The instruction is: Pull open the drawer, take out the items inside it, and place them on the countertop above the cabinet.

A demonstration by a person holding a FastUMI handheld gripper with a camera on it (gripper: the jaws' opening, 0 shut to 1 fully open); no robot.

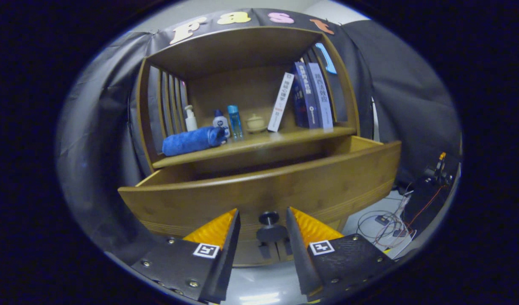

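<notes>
A wooden cabinet with a drawer (pixel 259 186) pulled out toward me; its front panel fills the space just ahead of my fingers. The drawer's dark round knob (pixel 269 218) sits between my fingertips, with gaps on both sides. My gripper (pixel 263 220) is open and holds nothing. The drawer's inside is hidden behind its front panel. Above the drawer is the countertop (pixel 259 143), carrying a rolled blue towel (pixel 193 140), a white pump bottle (pixel 191 119), a small white bottle (pixel 220 120), a blue bottle (pixel 234 121), a small ceramic pot (pixel 255 123) and several books (pixel 308 96).
The cabinet has slatted side walls and a roof over the countertop. Black cloth hangs behind and beside it. On the floor to the right of the cabinet lie tangled cables (pixel 384 224) and dark equipment (pixel 429 190). Below the knob is a second dark handle (pixel 271 234).
</notes>
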